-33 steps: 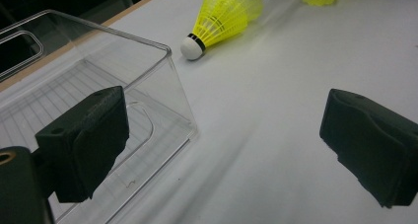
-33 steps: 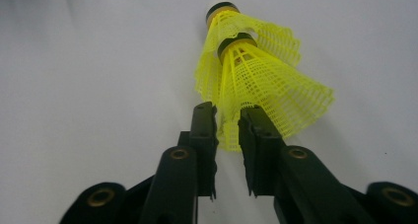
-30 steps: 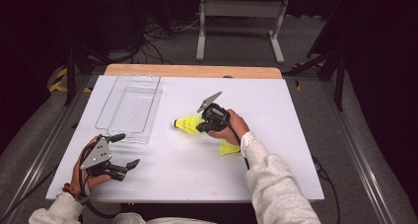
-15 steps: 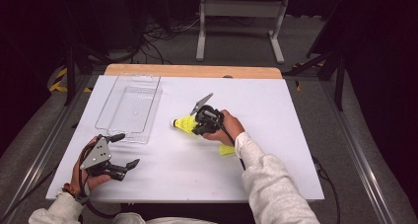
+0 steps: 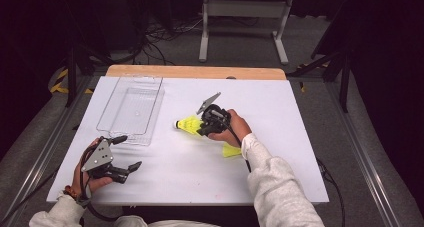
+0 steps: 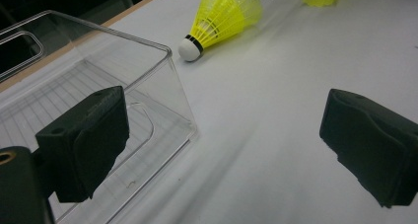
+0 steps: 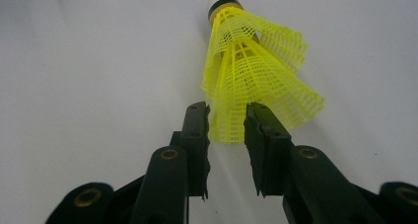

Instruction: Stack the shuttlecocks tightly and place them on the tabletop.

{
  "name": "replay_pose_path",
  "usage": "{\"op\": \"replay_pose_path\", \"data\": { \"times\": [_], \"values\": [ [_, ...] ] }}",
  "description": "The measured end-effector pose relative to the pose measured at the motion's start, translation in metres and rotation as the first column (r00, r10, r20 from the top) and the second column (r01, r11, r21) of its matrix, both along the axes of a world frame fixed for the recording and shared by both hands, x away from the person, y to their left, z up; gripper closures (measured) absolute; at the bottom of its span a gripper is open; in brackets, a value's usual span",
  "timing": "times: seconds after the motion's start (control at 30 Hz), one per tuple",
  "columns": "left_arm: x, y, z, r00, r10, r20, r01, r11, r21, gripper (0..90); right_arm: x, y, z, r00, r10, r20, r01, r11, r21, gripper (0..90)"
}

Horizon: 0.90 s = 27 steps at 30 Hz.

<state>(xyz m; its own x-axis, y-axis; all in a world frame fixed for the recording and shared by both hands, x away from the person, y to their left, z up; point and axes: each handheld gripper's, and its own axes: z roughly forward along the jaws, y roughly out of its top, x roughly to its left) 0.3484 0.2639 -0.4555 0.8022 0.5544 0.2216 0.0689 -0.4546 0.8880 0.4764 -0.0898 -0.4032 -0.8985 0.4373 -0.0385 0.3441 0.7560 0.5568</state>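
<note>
Evidently the right gripper (image 7: 226, 128) has just been easing its jaws apart around the skirt of the shuttlecock (image 7: 256, 81), which lies on the table (image 5: 280, 167) near the clear bin (image 5: 131, 109). Its pads look barely touching now, probably to let go or re-grip. The left gripper (image 5: 122, 153) rests wide open and empty, waiting beside the bin.

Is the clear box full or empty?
Empty. Through the clear box you see just its ribbed floor; the yellow shuttlecock lies outside on the table.

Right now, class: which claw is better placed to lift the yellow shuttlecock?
Right. The right claw already straddles the shuttlecock skirt, its jaws just opening. The left claw sits open beside the clear tray.
</note>
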Motion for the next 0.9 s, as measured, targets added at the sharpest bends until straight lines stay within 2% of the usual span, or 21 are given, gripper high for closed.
{"op": "replay_pose_path", "data": {
  "times": [0.43, 0.9],
  "values": [
    [0.000, 0.000, 0.000, 1.0000, -0.002, 0.000, 0.002, 1.0000, -0.002, 5.8, -0.004, -0.005, 0.007, 0.9994, -0.001, 0.036, 0.000, 0.999, 0.046, 69.9],
    [0.000, -0.001, 0.000, 1.0000, -0.004, -0.001, 0.004, 1.0000, -0.002, 5.8, -0.010, -0.015, 0.015, 0.9959, -0.047, 0.077, 0.040, 0.995, 0.092, 66.6]
  ]
}}
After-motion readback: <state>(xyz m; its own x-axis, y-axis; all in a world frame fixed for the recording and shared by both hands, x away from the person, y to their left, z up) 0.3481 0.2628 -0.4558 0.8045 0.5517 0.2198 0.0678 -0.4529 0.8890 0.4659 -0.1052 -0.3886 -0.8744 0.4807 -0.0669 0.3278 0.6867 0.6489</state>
